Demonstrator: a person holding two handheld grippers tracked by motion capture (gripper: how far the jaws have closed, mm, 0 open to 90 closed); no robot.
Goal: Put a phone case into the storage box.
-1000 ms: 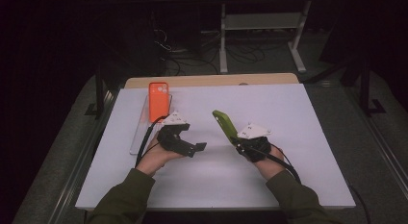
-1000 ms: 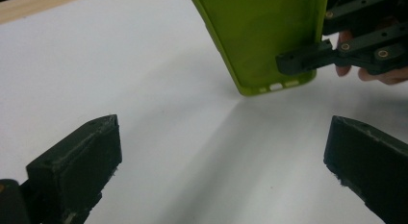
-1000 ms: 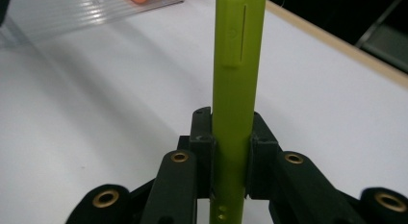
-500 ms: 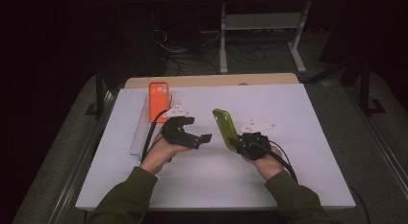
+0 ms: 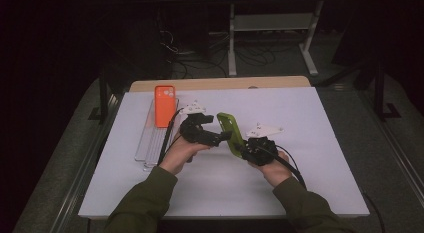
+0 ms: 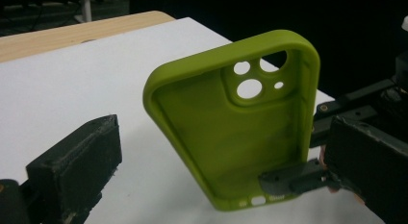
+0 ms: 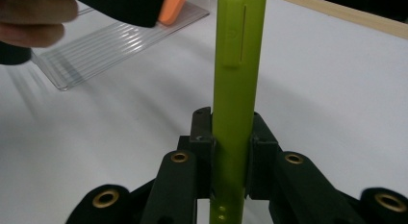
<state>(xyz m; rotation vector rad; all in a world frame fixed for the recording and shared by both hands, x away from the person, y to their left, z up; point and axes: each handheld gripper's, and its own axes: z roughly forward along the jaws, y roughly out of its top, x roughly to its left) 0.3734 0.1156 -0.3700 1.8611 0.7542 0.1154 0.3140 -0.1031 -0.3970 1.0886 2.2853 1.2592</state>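
Observation:
A lime-green phone case (image 5: 231,133) is held upright above the white table, and my right gripper (image 5: 250,149) is shut on its lower edge. In the right gripper view the case (image 7: 238,65) stands edge-on, pinched between the two pads (image 7: 202,137). My left gripper (image 5: 222,137) comes in from the left, level with the case. Its jaws stand wide open on either side of the case's hollow inside (image 6: 240,123), without touching it. An orange phone case (image 5: 165,105) lies on a clear ribbed tray (image 5: 150,143) at the left.
The white sheet (image 5: 325,168) covers the table, and a wooden edge (image 5: 220,84) shows at the back. Dark floor, cables and a metal stand (image 5: 270,23) lie beyond. The tray and orange case sit just left of my left hand (image 5: 177,153).
My left gripper has moved to the right, and its open jaws now flank the green case. The right gripper keeps its hold on the case in about the same spot.

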